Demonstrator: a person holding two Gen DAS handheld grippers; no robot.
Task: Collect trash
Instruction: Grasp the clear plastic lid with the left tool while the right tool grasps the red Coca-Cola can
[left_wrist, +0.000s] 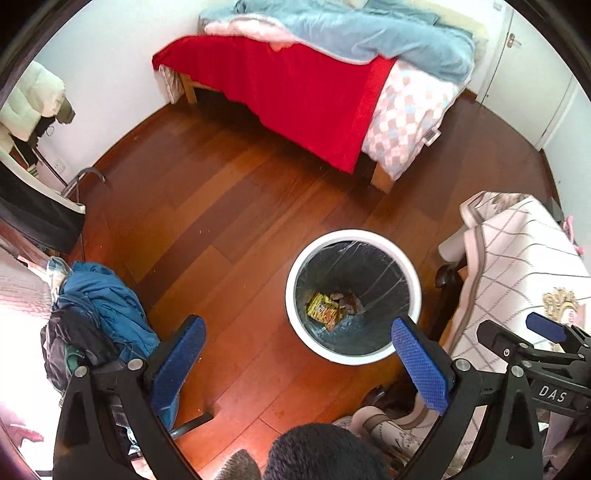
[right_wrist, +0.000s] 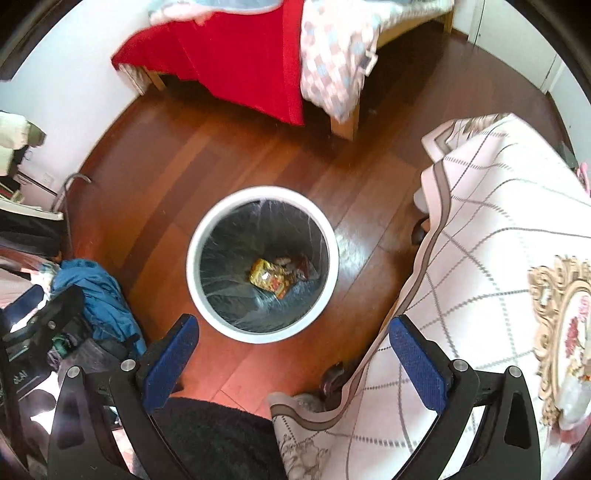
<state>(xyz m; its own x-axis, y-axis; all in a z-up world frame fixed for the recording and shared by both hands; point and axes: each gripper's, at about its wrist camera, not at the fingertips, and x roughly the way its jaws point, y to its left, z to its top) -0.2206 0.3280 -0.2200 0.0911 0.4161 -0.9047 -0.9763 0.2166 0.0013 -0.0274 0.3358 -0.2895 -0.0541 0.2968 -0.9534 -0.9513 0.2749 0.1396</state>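
Note:
A white round trash bin (left_wrist: 291, 280) with a dark liner stands on the wooden floor. A yellow wrapper (left_wrist: 323, 310) and other scraps lie at its bottom. It also shows in the right wrist view (right_wrist: 194, 254), with the yellow wrapper (right_wrist: 267, 277) inside. My left gripper (left_wrist: 299, 332) is open and empty, high above the floor just left of the bin. My right gripper (right_wrist: 293, 332) is open and empty, above the bin's near rim. Part of the right gripper shows at the right in the left wrist view (left_wrist: 532, 339).
A bed (left_wrist: 295, 92) with red and blue blankets stands at the back. A table under a white patterned cloth (right_wrist: 498, 258) is on the right. A pile of blue and dark clothes (left_wrist: 99, 306) lies on the left. A dark head (left_wrist: 325, 454) is below.

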